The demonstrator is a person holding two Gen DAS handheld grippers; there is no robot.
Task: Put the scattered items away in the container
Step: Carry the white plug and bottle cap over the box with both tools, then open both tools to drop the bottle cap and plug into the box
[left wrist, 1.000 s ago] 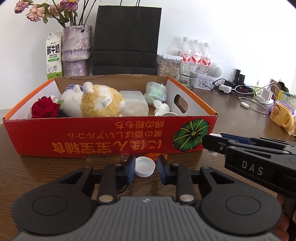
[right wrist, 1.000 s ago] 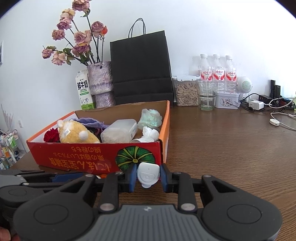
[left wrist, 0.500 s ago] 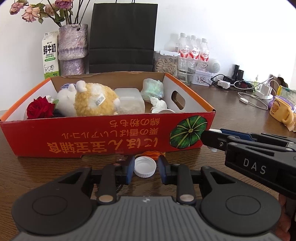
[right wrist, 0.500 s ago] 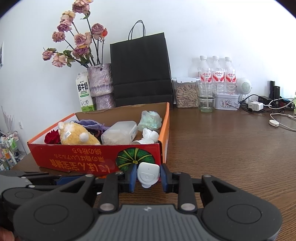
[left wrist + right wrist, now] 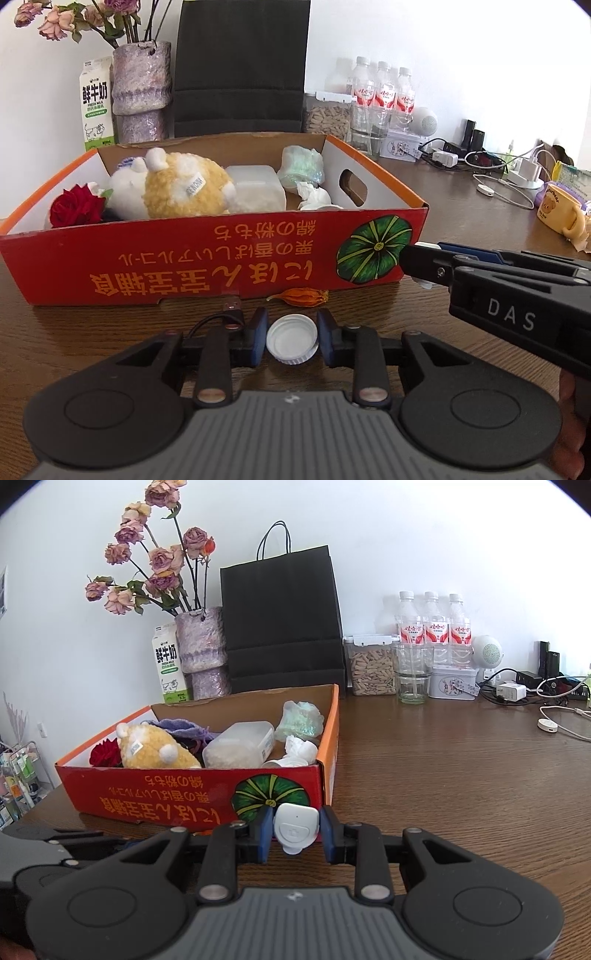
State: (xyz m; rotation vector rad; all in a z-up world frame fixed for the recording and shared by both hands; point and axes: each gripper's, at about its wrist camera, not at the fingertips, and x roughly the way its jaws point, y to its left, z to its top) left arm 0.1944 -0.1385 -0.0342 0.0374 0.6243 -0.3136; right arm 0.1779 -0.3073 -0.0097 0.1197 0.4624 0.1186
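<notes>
**Both grippers loaded at the front wall of the box**

On the left we hold a white bottle cap (image 5: 292, 342), open side up, pinched between the narrowly set fingers of our left gripper (image 5: 291, 341). It sits low over the tabletop (image 5: 74, 339), just short of the red cardboard box (image 5: 207, 262), and whether it touches the wood we cannot tell. A USB plug (image 5: 232, 307) and a dried orange flower husk (image 5: 303, 296) lie loose on the tabletop near the box's front wall, and we judge they are next to go in.

On the right, our right gripper (image 5: 294, 829) is closed to the width of a small white remote clicker (image 5: 295, 827), held upright near the box's front right corner. Both tools point level at the box, side by side. We judge each must rise above the front wall before letting go. Inside already lie a red rose (image 5: 77, 207), a yellow plush toy (image 5: 184, 188) and a clear plastic tub (image 5: 258, 188).
</notes>
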